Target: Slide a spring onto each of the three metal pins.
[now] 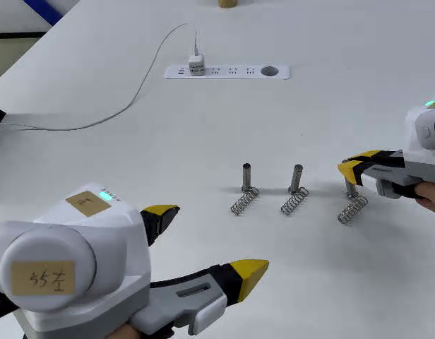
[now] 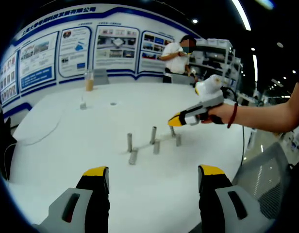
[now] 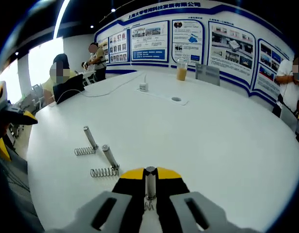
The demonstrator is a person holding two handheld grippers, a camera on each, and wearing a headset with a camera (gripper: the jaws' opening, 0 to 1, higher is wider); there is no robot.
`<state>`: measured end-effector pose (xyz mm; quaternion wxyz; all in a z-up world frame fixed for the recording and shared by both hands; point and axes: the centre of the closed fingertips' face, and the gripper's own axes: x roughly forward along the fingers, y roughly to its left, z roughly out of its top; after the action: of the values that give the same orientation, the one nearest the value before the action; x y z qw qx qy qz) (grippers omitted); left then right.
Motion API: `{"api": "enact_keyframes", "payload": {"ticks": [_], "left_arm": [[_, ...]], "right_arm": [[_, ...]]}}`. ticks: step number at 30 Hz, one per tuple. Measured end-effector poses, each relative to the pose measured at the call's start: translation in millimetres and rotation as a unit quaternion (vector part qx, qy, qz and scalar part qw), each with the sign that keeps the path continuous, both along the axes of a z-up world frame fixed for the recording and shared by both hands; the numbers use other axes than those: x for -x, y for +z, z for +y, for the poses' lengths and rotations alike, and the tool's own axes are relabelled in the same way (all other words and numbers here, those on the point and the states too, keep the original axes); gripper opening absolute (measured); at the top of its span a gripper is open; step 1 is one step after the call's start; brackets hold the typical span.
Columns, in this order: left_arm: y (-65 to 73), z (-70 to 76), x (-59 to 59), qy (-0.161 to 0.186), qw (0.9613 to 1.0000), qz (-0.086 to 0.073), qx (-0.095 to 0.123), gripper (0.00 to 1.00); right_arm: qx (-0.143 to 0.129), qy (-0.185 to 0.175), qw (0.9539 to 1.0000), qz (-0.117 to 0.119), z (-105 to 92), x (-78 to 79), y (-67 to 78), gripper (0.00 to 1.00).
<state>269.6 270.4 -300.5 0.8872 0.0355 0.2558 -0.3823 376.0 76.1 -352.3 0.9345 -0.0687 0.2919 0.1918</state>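
Three metal pins stand upright in a row on the white table: the left pin (image 1: 246, 176), the middle pin (image 1: 296, 178) and the right pin (image 1: 352, 188). A loose spring lies at each foot: first spring (image 1: 244, 201), second spring (image 1: 294, 200), third spring (image 1: 352, 210). My right gripper (image 1: 353, 168) comes in from the right, its yellow tips closed around the top of the right pin (image 3: 150, 182), with the third spring (image 3: 148, 206) below. My left gripper (image 1: 207, 240) is open near the front edge, well short of the pins (image 2: 153, 135).
A white power strip (image 1: 227, 71) with a plug (image 1: 196, 66) and a grey cable (image 1: 133, 99) lies at the back. A cup with a drink (image 3: 182, 73) stands beyond it. People stand and sit around the far side of the table.
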Motion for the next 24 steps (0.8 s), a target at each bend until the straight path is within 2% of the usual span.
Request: {"api": "enact_keyframes", "payload": {"ticks": [12,24], "left_arm": [[3.0,0.3,-0.3,0.003,1.0,-0.007,0.001,0.76],[2.7,-0.3,2.4,-0.002,1.0,-0.007,-0.002,0.76]], "right_arm": [[-0.001,-0.011,0.9999,-0.001,-4.9,7.5,0.9,0.08],[-0.018,-0.025,0.9995,-0.006,-3.8,9.1,1.2,0.08]]}}
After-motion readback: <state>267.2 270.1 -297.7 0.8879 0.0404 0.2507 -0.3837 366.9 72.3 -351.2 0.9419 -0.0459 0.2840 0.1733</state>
